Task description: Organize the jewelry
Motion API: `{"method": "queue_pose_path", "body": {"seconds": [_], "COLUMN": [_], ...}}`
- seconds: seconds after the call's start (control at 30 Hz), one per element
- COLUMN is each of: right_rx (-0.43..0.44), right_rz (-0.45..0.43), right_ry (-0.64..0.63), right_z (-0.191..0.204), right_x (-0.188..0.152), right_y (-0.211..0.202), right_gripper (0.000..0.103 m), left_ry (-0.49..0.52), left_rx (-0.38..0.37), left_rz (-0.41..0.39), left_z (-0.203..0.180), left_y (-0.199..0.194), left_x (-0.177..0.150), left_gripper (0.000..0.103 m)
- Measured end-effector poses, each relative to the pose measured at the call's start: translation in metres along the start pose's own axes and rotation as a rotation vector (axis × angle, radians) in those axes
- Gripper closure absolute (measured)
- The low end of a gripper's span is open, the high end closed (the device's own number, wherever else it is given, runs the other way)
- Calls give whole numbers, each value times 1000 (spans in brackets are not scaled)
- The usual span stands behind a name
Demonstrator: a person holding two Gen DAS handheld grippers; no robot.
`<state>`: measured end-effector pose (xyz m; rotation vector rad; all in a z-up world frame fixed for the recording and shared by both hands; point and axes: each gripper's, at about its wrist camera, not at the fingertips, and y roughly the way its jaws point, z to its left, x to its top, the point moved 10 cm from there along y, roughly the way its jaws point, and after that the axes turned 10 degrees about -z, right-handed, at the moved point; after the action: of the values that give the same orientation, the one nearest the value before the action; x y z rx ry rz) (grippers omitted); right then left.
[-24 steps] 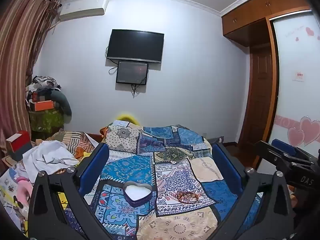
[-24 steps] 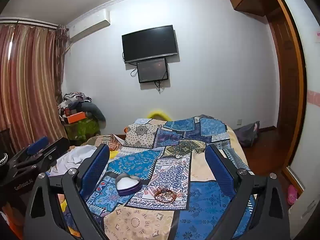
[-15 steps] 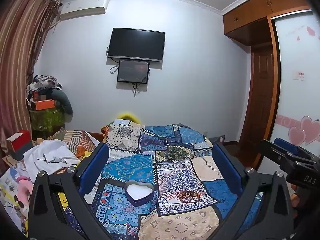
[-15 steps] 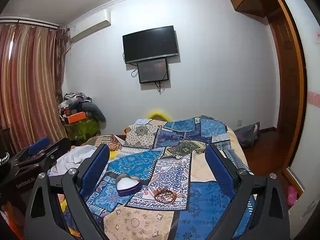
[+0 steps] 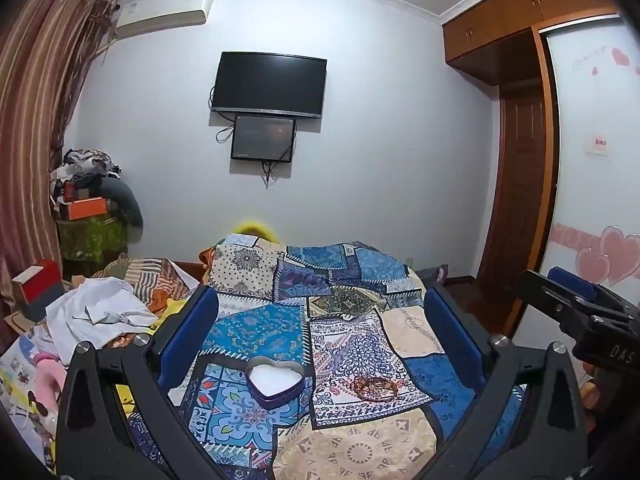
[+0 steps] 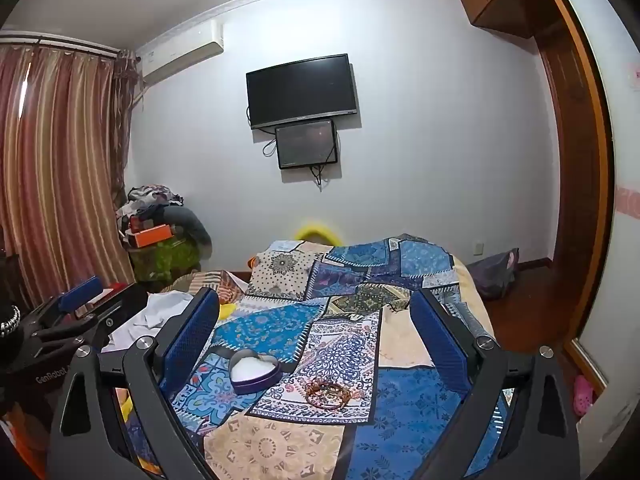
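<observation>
A purple heart-shaped box (image 5: 274, 381) with a white lining lies open on the patchwork bedspread (image 5: 348, 452). It also shows in the right wrist view (image 6: 253, 372). A small heap of brown and gold bracelets (image 5: 374, 387) lies just right of the box, apart from it, and shows in the right wrist view too (image 6: 327, 392). My left gripper (image 5: 320, 320) is open and empty, held above the bed before the box. My right gripper (image 6: 314, 320) is open and empty, likewise above the bed.
White clothes (image 5: 96, 312) and clutter lie left of the bed. A pile of boxes and clothes (image 5: 90, 204) stands in the left corner by striped curtains (image 6: 52, 176). A TV (image 5: 268, 82) hangs on the far wall. A wooden wardrobe and door (image 5: 516, 208) stand right.
Both grippers have drifted very slightly; the view of the bed has shifted a little. Box and bracelets have not moved.
</observation>
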<state>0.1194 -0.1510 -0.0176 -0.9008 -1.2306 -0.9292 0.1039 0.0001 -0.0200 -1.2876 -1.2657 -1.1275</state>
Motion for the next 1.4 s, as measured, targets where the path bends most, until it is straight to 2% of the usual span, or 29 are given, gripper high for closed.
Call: {"method": "queue_pose_path", "body": {"seconds": [1.4], "right_rx": [19], "right_rz": [33], "right_ry": [-7], "right_z": [2], "right_x": [-12], "right_y": [7], "right_gripper": [8], "left_ry": [-26], "left_rx": [32], "left_rz": [26], "left_z": [8], "left_y": [8], "left_x": [-6], "left_gripper": [0]}}
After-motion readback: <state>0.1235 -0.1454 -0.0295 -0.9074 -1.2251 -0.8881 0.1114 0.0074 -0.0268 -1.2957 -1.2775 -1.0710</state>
